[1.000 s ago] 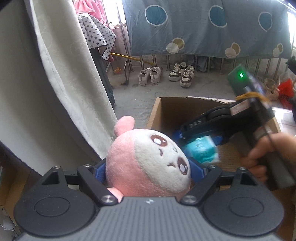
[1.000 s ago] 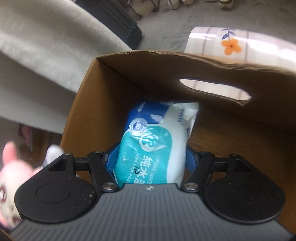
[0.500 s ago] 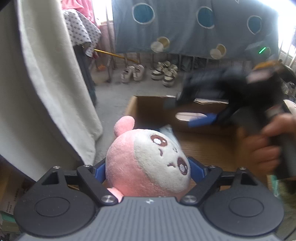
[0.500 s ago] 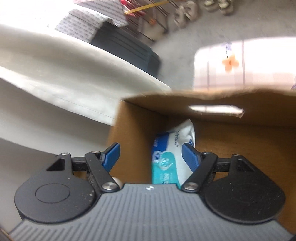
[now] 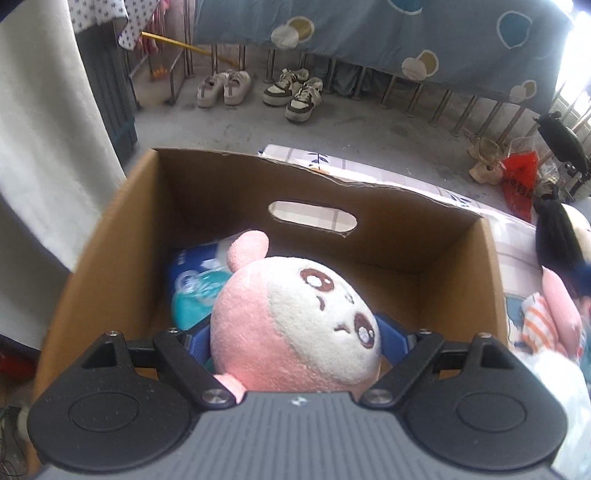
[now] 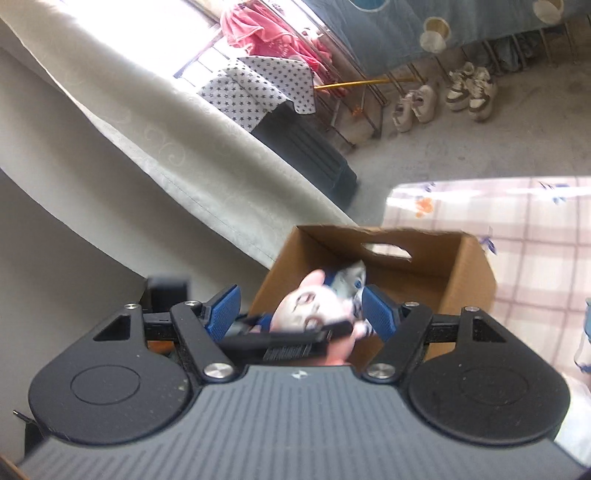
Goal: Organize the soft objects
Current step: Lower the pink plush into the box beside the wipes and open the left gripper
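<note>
My left gripper [image 5: 295,336] is shut on a pink and white plush toy [image 5: 295,325], held over the open cardboard box [image 5: 110,236]. A blue and teal tissue pack [image 5: 192,284] lies inside the box at its left wall, partly hidden by the plush. In the right wrist view my right gripper [image 6: 301,310] stands open with nothing between its blue pads [image 6: 376,314], raised above and behind the box [image 6: 469,269]. Far below it the left gripper [image 6: 280,334] with the plush toy [image 6: 306,306] shows blurred at the box's near edge.
More plush toys [image 5: 557,280] lie right of the box on a checked cloth [image 6: 517,236]. A white curtain [image 5: 40,155] hangs at the left. Shoes [image 5: 258,88] stand on the concrete floor under a blue dotted sheet [image 5: 369,33]. A red bag [image 5: 519,181] sits far right.
My right gripper let go of the tissue pack, which stays in the box, and pulled up and back. My left gripper carried the plush toy forward and down over the box.
</note>
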The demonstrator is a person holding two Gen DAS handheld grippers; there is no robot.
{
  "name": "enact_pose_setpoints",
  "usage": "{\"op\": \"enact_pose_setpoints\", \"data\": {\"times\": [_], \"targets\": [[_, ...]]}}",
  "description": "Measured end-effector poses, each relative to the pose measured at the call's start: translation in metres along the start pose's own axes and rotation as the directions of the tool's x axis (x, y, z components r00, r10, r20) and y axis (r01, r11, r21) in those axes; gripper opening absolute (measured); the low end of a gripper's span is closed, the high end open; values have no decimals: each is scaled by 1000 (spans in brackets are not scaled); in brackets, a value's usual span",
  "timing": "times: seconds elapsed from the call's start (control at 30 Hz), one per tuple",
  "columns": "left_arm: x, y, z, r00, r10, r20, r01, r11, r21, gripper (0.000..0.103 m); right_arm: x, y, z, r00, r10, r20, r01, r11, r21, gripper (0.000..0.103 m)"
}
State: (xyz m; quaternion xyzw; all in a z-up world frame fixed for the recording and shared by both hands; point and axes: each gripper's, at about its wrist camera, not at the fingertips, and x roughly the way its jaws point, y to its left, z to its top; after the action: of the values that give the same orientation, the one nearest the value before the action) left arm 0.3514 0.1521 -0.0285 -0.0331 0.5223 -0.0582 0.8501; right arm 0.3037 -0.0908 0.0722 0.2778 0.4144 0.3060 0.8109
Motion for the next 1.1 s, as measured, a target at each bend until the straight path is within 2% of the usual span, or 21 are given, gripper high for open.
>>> {"op": "enact_pose_setpoints", "data": {"times": [0.23, 0.3, 0.5, 0.6, 0.7, 0.77, 0.8, 0.87, 0.9, 1.0, 1.1], "targets": [[27, 12, 8, 999, -43, -7, 42, 995, -93, 90, 12, -12, -13, 999, -25, -40, 24, 999, -22, 73], [23, 16, 7, 999, -42, -1, 42, 995, -91, 92, 18, -13, -13, 998, -25, -54, 24, 999, -25, 73], [1, 20, 3, 995, -51, 80, 55, 997, -47, 100, 42, -9, -11, 997, -28, -68, 25, 999, -37, 73], [-6, 20, 5, 995, -34, 89, 39, 998, -50, 100, 47, -6, -12, 996, -48, -71, 44, 997, -58, 73], [-15, 20, 4, 995, 13, 100, -9, 999, -40, 99, 52, -1, -11, 994, -73, -78, 66, 994, -88, 71], [-20, 19, 2, 992, 81, 91, -79, 996, -27, 95, 54, 2, -10, 992, -84, -89, 75, 991, -108, 67], [-23, 18, 1, 988, 128, 81, -128, 992, -8, 92, 56, 4, -8, 991, -96, -98, 84, 989, -124, 63], [-23, 13, -4, 970, 235, 65, -238, 970, 41, 84, 62, 9, -8, 986, -110, -129, 89, 984, -155, 55], [-25, 11, -6, 962, 264, 65, -268, 961, 68, 80, 66, 11, -8, 981, -118, -151, 91, 981, -174, 51], [-22, 8, -14, 949, 312, 43, -315, 941, 124, 71, 82, 20, -11, 964, -151, -218, 99, 967, -233, 44], [-18, 8, -19, 949, 314, 15, -313, 938, 149, 66, 102, 30, -13, 946, -202, -254, 126, 950, -287, 35]]}}
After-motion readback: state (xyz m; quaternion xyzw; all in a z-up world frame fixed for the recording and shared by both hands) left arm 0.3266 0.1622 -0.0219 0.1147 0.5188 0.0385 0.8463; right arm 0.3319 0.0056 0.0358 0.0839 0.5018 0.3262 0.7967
